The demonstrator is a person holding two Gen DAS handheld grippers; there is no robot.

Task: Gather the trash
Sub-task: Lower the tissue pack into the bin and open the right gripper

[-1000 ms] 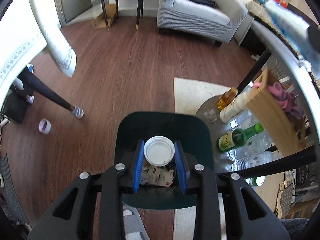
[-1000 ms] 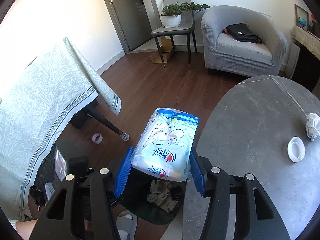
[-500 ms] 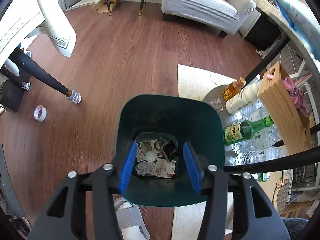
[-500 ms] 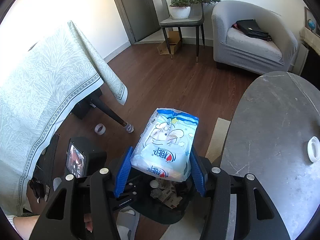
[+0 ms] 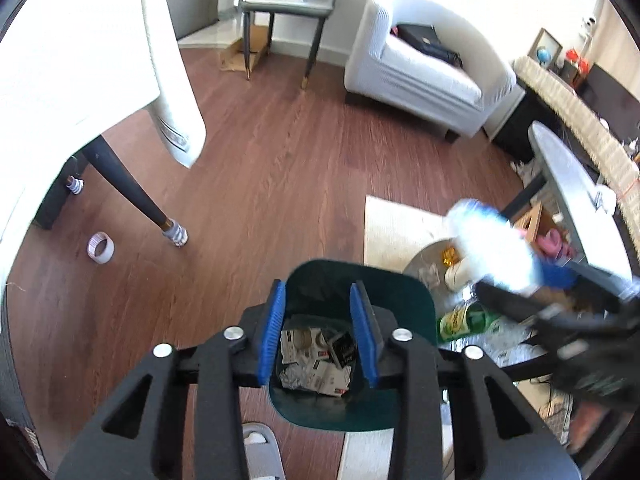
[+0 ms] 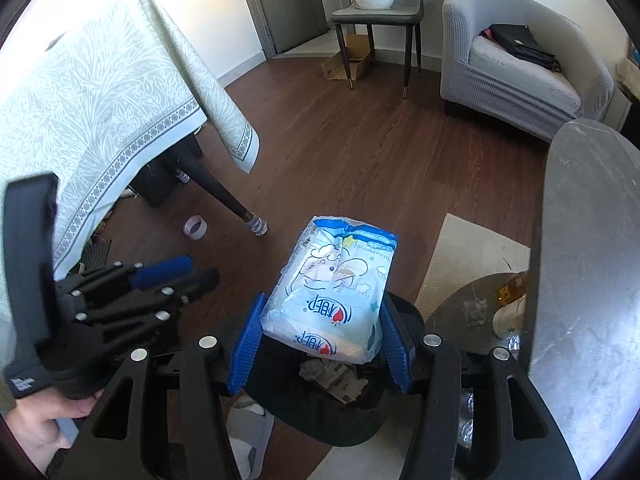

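Observation:
A dark green trash bin stands on the wood floor and holds crumpled paper and cartons. My left gripper is open and empty above the bin's mouth. My right gripper is shut on a white and blue plastic tissue pack and holds it over the bin. The pack appears blurred in the left wrist view, to the right of the bin. The left gripper shows at the left of the right wrist view.
A clothed table with a dark leg stands at left, a tape roll on the floor beside it. A grey tabletop is at right, bottles on a low shelf under it. A grey armchair and chair stand behind.
My left gripper let go of a white lid, which dropped into the bin, then opened and pulled back up. My right gripper has carried the tissue pack from the grey table to over the bin.

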